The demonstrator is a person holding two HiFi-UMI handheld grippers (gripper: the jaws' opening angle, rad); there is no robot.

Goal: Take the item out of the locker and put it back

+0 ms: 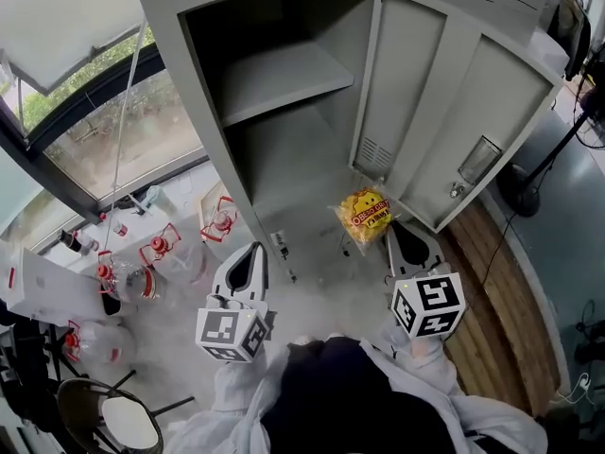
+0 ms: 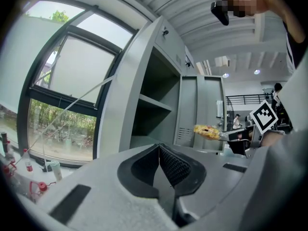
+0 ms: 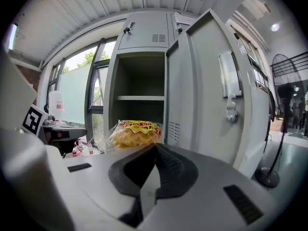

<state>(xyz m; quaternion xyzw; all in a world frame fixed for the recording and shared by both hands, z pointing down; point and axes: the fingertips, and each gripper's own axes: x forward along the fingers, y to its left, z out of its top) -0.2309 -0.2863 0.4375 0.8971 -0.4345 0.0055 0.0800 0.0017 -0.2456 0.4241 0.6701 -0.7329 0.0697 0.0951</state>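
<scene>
Yellow crinkled snack bag (image 1: 364,218) with red print hangs pinched in the closed right tool (image 1: 391,231) before the locker (image 1: 284,83); left tool (image 1: 256,248) closed, empty

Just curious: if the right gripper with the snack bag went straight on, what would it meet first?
Probably the locker's lower compartment, snack bag first; the open door stands close beside, and depth is unclear.
</scene>
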